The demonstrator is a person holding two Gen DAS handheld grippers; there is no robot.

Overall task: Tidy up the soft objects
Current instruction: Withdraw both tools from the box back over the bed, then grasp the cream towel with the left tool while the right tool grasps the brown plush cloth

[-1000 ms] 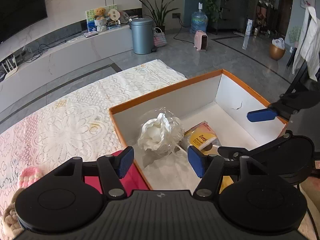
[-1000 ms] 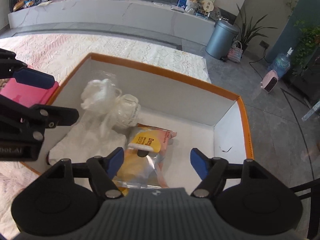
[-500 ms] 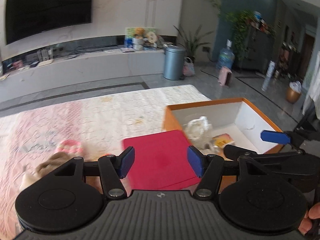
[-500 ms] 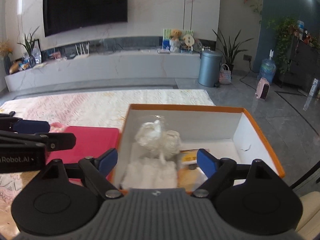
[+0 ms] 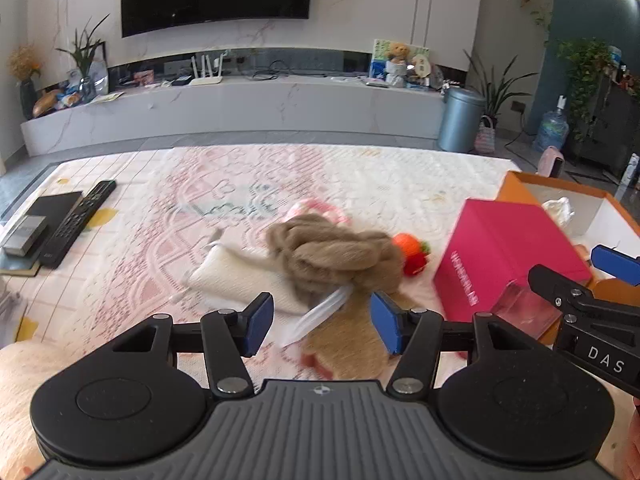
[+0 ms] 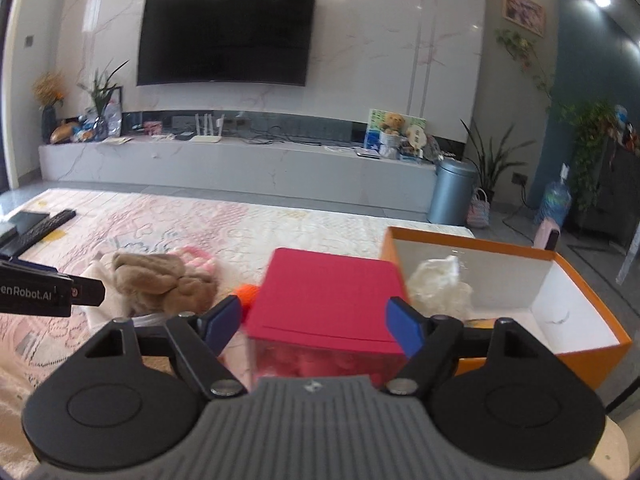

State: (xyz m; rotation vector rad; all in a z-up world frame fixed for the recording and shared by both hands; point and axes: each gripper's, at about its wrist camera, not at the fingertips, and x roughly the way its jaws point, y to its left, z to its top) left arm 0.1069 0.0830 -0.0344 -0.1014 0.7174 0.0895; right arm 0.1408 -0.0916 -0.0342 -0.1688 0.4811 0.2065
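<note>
Progress looked partial: some soft things already lay in the orange box [image 6: 585,354], among them a crumpled white bundle [image 6: 439,283] against its back wall, ahead and to the right of the right gripper [image 6: 314,320]. A yellow edge showed just past that gripper's right finger, though what it was could not be told.

More waited outside the box. A brown knitted heap [image 5: 338,254] lay on the lace cloth [image 5: 200,208] straight ahead of the left gripper [image 5: 322,326], resting partly on a flat white pouch [image 5: 240,276] that reached ahead and left of the fingers. A pink knitted piece [image 5: 320,206] peeked out beyond the heap, and a small orange-and-red plush [image 5: 412,254] sat ahead and to the right, beside the magenta box [image 5: 504,252]. A second tan piece [image 5: 352,344] lay close under the left gripper's right finger.

Both grippers were empty. The left one's jaws were closing with nothing pressed between the pads, only a white tag showing in the gap. The right one's jaws were also closing, framing the magenta box without touching it.

By my reading, at least five soft pieces were left to move, the brown heap the likeliest next.
</note>
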